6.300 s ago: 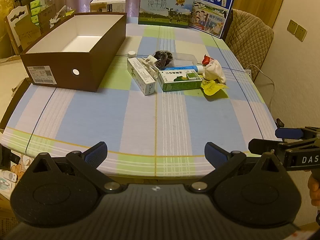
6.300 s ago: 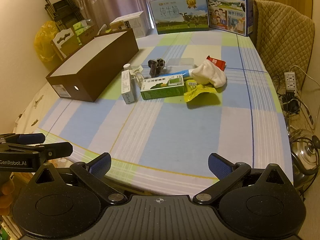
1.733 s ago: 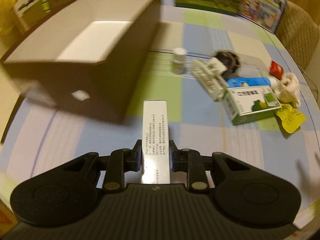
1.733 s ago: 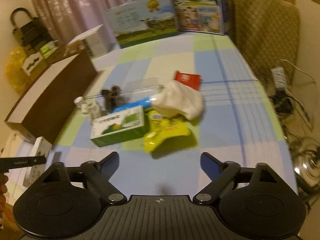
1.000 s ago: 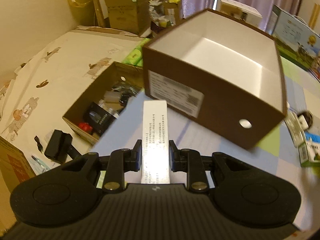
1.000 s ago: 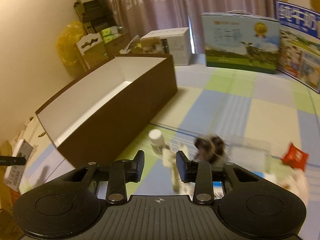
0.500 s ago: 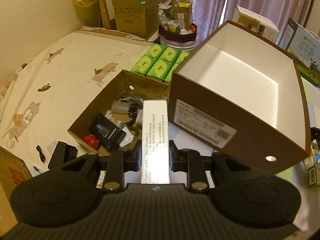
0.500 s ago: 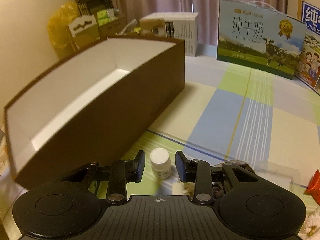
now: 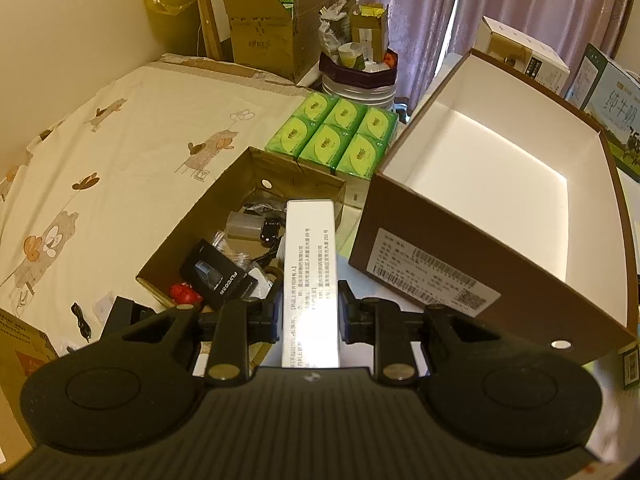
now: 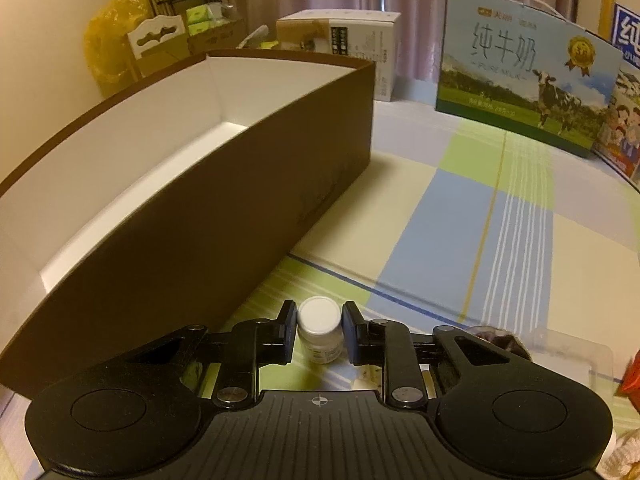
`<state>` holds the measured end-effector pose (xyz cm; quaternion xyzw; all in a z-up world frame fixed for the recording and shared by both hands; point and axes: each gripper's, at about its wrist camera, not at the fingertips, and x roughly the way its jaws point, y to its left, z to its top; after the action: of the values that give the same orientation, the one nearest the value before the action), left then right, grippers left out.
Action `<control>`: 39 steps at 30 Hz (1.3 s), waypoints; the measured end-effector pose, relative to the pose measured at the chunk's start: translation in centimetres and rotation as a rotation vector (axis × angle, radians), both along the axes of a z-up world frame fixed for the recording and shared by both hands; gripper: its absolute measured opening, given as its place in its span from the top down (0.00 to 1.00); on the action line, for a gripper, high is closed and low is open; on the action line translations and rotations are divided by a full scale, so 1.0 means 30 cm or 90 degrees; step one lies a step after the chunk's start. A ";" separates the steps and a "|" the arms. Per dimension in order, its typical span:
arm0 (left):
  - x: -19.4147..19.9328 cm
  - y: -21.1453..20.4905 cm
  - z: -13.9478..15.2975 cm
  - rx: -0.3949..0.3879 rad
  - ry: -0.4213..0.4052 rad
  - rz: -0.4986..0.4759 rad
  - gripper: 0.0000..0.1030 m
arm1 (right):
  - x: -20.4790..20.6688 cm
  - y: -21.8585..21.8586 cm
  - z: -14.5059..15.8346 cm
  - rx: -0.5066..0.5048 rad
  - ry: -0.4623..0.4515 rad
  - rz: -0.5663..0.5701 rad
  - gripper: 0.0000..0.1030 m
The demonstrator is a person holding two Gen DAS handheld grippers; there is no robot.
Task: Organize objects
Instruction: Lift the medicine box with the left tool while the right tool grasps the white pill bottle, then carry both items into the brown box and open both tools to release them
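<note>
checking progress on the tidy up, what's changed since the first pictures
The left gripper has picked up the long white printed carton from the table and swung it left, beside the open brown white-lined box. The right gripper came down around the small white-capped bottle, jaws closing. The brown box stays put, with nothing inside.

You have a glossy white carton (image 9: 310,264), printed and catching glare. The brown box (image 9: 500,216) is matt cardboard, smooth white inside. Your small bottle (image 10: 320,330) looks like plastic with a smooth white cap. The tablecloth (image 10: 500,220) is smooth checked sheeting.
</note>
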<state>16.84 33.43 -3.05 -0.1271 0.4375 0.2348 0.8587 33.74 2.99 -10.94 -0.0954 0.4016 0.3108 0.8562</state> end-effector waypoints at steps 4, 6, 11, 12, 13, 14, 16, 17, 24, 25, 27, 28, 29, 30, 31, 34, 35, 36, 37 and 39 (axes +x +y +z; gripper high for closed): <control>0.005 0.012 0.023 0.004 -0.011 -0.004 0.79 | -0.019 -0.010 0.045 0.012 -0.011 -0.012 0.80; 0.008 0.018 0.038 0.005 -0.015 -0.007 0.79 | -0.031 -0.017 0.084 0.021 -0.018 -0.019 0.80; 0.023 0.023 0.096 0.002 -0.031 -0.019 0.79 | -0.063 -0.030 0.224 0.068 -0.038 -0.021 0.80; 0.028 0.020 0.112 0.003 -0.036 -0.025 0.79 | -0.071 -0.028 0.249 0.079 -0.042 -0.017 0.80; 0.035 0.016 0.127 0.006 -0.041 -0.030 0.79 | -0.080 -0.024 0.279 0.091 -0.048 -0.010 0.80; 0.043 0.011 0.144 0.007 -0.046 -0.036 0.79 | -0.087 -0.019 0.303 0.101 -0.053 -0.003 0.80; 0.060 0.002 0.172 0.008 -0.058 -0.051 0.79 | -0.106 0.003 0.354 0.121 -0.065 0.017 0.80; 0.070 -0.003 0.185 0.010 -0.064 -0.059 0.79 | -0.115 0.017 0.377 0.133 -0.069 0.028 0.80; 0.179 -0.076 0.253 0.019 -0.103 -0.126 0.79 | -0.139 0.136 0.439 0.168 -0.066 0.083 0.80; 0.198 -0.093 0.258 0.017 -0.108 -0.139 0.79 | -0.141 0.157 0.438 0.167 -0.065 0.090 0.80; 0.240 -0.120 0.259 0.013 -0.113 -0.158 0.79 | -0.146 0.191 0.430 0.164 -0.059 0.101 0.80; 0.258 -0.131 0.258 0.009 -0.114 -0.164 0.79 | -0.148 0.207 0.423 0.161 -0.056 0.105 0.80; 0.277 -0.143 0.258 0.005 -0.118 -0.172 0.79 | -0.151 0.223 0.417 0.158 -0.053 0.109 0.80; 0.297 -0.154 0.257 0.002 -0.120 -0.178 0.79 | -0.154 0.240 0.410 0.155 -0.050 0.114 0.80; 0.317 -0.166 0.255 0.000 -0.121 -0.184 0.79 | -0.157 0.252 0.400 0.152 -0.047 0.117 0.80; 0.365 -0.194 0.238 -0.004 -0.117 -0.200 0.79 | -0.145 0.285 0.362 0.139 -0.032 0.126 0.80; 0.376 -0.201 0.228 -0.006 -0.114 -0.204 0.79 | -0.144 0.294 0.350 0.135 -0.027 0.127 0.80; 0.393 -0.206 0.216 -0.009 -0.109 -0.206 0.79 | -0.142 0.303 0.335 0.128 -0.021 0.129 0.80; 0.409 -0.210 0.203 -0.011 -0.104 -0.209 0.79 | -0.141 0.310 0.319 0.123 -0.017 0.130 0.80; 0.430 -0.218 0.176 -0.017 -0.095 -0.211 0.79 | -0.139 0.325 0.292 0.113 -0.007 0.131 0.80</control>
<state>29.75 26.90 2.22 -0.0820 0.3903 0.0743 0.9140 29.58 12.74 -2.17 -0.0618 0.3556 0.4305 0.8273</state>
